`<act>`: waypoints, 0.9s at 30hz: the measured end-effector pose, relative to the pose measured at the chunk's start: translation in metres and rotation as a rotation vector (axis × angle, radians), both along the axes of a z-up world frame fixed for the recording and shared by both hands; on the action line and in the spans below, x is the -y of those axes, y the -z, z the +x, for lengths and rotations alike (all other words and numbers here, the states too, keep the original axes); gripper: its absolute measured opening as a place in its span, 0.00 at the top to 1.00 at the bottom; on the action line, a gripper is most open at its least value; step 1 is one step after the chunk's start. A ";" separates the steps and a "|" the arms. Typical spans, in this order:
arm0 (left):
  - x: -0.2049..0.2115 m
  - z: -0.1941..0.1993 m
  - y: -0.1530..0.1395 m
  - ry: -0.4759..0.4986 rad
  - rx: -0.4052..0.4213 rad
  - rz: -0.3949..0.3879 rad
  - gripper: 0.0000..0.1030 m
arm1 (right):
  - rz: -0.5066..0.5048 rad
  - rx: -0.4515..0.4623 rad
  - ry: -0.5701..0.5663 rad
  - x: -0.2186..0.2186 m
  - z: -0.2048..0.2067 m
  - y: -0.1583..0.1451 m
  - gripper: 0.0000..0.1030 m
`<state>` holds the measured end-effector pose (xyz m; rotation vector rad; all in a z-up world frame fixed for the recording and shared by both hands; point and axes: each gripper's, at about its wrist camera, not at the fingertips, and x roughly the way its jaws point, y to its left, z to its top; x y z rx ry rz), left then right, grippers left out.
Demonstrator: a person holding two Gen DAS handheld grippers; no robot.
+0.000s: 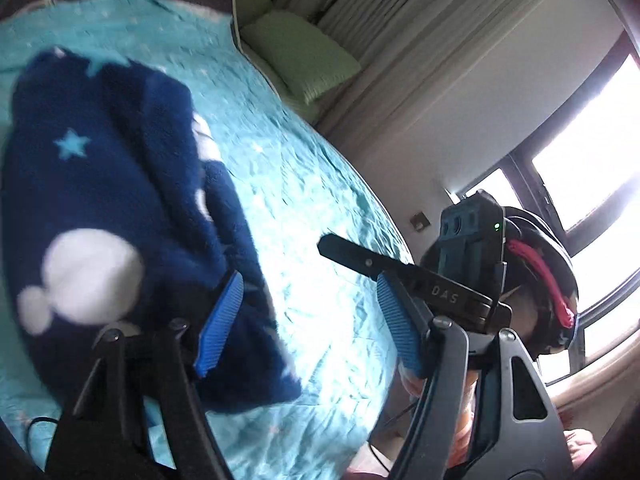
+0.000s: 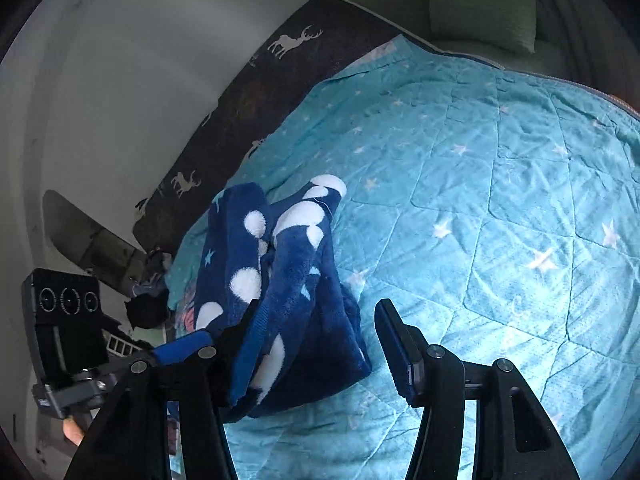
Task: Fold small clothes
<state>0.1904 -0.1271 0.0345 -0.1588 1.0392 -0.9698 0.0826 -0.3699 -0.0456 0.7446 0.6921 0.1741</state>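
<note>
A navy fleece garment (image 1: 120, 208) with white blobs and pale blue stars lies bunched on the turquoise quilt (image 1: 304, 184). My left gripper (image 1: 310, 320) is open, its left blue pad (image 1: 220, 324) against the garment's right edge, nothing between the jaws. In the right wrist view the same garment (image 2: 288, 280) lies rumpled and draped over my right gripper's left finger. My right gripper (image 2: 320, 344) is open, with the garment's lower edge partly between the jaws. The other gripper shows at the right of the left wrist view (image 1: 472, 272) and at the left of the right wrist view (image 2: 64, 328).
Green pillows (image 1: 300, 60) and curtains (image 1: 400, 20) lie beyond the bed's far end. A dark blanket with white deer (image 2: 256, 100) runs along the wall. A bright window (image 1: 592, 160) is at right. Dark clutter (image 2: 148, 304) sits by the bed's left edge.
</note>
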 end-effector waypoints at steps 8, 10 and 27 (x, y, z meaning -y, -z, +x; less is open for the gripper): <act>-0.089 -0.012 0.008 -0.380 0.230 0.172 0.30 | -0.140 0.053 -0.210 -0.059 -0.022 -0.023 0.33; -0.106 -0.007 0.029 -0.439 0.179 0.207 0.31 | -0.195 0.079 -0.266 -0.078 -0.029 -0.030 0.29; -0.120 -0.063 0.078 -0.333 0.149 0.251 0.18 | -0.264 -0.059 -0.211 -0.113 0.025 -0.018 0.78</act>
